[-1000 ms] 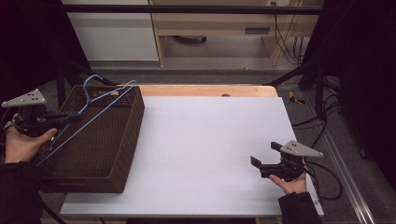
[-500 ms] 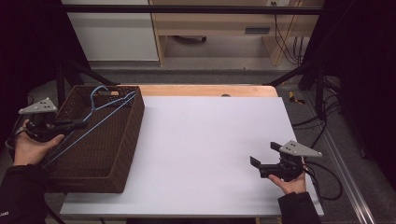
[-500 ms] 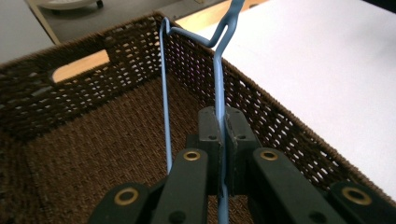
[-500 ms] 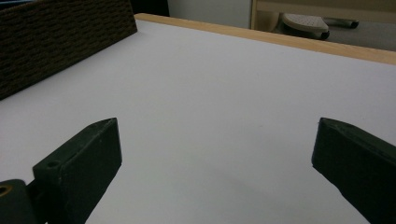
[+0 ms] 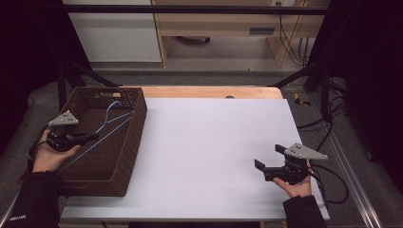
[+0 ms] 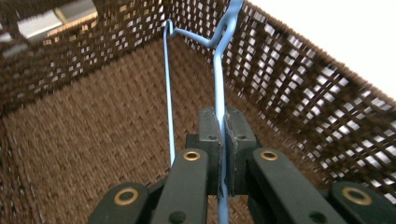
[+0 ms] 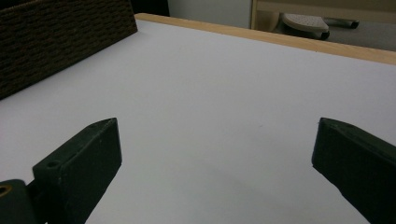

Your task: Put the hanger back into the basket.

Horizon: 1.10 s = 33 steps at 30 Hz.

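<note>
Your left hand-held gripper point(image 6: 219, 135) pinches the thin blue wire hanger point(image 6: 217, 79) low inside the brown woven basket point(image 5: 133, 137) at the bench's left, ready to drop it, while your right hand-held gripper point(image 5: 268, 164) idles open, near right.

Left gripper point(image 5: 88, 137) mid-left of the high view, jaws clamped, palm up; right gripper point(image 5: 269, 157) lower right, jaws wide apart, level.

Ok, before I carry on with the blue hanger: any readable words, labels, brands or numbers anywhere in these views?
Small white print on the left sleeve cuff: too small and blurred to read.
Wicker basket, blue wire hanger, table: no text or signs.
</note>
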### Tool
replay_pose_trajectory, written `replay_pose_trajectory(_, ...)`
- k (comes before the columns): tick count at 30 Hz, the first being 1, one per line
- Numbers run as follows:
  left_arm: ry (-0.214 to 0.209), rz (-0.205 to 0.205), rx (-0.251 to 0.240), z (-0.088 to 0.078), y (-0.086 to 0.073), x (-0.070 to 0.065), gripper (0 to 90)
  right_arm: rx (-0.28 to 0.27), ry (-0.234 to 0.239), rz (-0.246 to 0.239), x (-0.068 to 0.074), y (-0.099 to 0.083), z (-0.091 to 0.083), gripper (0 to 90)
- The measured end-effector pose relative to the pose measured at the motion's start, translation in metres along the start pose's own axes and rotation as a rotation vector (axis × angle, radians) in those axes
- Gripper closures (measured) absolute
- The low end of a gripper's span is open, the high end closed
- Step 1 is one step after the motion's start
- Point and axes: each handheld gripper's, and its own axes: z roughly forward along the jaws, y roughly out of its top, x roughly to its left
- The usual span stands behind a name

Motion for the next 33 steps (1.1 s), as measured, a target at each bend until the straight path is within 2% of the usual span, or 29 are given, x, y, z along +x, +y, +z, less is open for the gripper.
replay_pose_trajectory(5, 0.012, -0.013, 0.037, 0.006, -0.008, 0.000, 86.4, 0.000, -0.002, 0.001, 0.000, 0.000, 0.000, 2.0)
replay_pose_trajectory(7, 0.013, -0.013, 0.068, 0.009, -0.011, 0.000, 86.2, -0.004, -0.002, 0.004, 0.000, 0.000, 0.000, 2.0)
replay_pose_trajectory(9, 0.027, 0.001, 0.097, 0.011, -0.013, -0.002, 86.1, -0.008, 0.000, 0.011, 0.001, 0.000, 0.000, 2.0)
replay_pose_trajectory(10, 0.019, 0.002, 0.106, 0.011, -0.013, -0.003, 85.9, -0.007, -0.002, 0.008, 0.001, 0.000, 0.000, 2.0)
replay_pose_trajectory(12, 0.013, 0.007, 0.110, 0.011, -0.012, -0.006, 84.0, -0.005, -0.003, 0.007, 0.000, 0.000, 0.000, 2.0)
replay_pose_trajectory(13, -0.004, 0.003, 0.107, 0.010, -0.012, -0.006, 82.9, -0.002, -0.003, 0.005, 0.000, 0.000, 0.000, 2.0)
replay_pose_trajectory(15, 0.003, 0.001, 0.094, 0.006, -0.009, -0.008, 80.9, -0.007, -0.001, 0.010, 0.001, 0.000, 0.000, 2.0)
replay_pose_trajectory(20, 0.009, -0.019, 0.005, -0.008, -0.003, -0.014, 74.0, -0.009, -0.004, 0.005, 0.000, 0.001, -0.002, 2.0)
replay_pose_trajectory(22, 0.019, -0.030, -0.039, -0.013, 0.000, -0.018, 67.2, -0.014, -0.001, 0.010, 0.001, 0.001, -0.002, 2.0)
replay_pose_trajectory(26, 0.018, -0.053, -0.174, -0.024, 0.005, -0.032, 53.5, -0.013, -0.003, 0.008, 0.000, 0.002, -0.003, 1.8)
replay_pose_trajectory(30, 0.014, -0.021, -0.268, -0.032, 0.009, -0.050, 41.8, -0.016, -0.002, 0.006, 0.000, 0.002, -0.004, 1.7)
replay_pose_trajectory(31, 0.010, -0.027, -0.301, -0.033, 0.011, -0.056, 38.8, -0.017, 0.000, 0.008, 0.001, 0.002, -0.004, 1.7)
replay_pose_trajectory(33, -0.005, -0.038, -0.332, -0.035, 0.013, -0.064, 31.2, -0.018, -0.002, 0.004, 0.001, 0.002, -0.004, 1.7)
